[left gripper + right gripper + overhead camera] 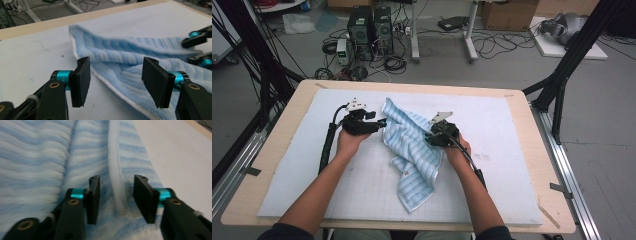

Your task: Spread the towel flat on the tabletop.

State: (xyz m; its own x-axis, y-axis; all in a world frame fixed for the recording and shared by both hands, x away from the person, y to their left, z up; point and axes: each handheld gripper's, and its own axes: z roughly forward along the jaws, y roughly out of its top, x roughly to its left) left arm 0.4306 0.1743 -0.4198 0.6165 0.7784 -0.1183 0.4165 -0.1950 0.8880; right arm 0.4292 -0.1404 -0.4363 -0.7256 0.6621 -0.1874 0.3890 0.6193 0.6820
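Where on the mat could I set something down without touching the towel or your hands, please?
The white mat is bare right of the right gripper, out to the table edge, and left of the left gripper. The middle is crowded: the striped towel lies between both grippers.

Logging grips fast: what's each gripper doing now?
Left gripper: open, holding nothing.
Right gripper: open, towel hem between its fingers, unpinched.

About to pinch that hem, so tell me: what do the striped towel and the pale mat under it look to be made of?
Towel: apparently soft terry or plush cloth, with fuzzy ribbed pile in blue and white stripes and a smooth white woven hem; matte, drapes in folds. Mat: probably thin foam or felt-like sheet; flat, pale, matte, faintly gridded, lying over the wood-look table.
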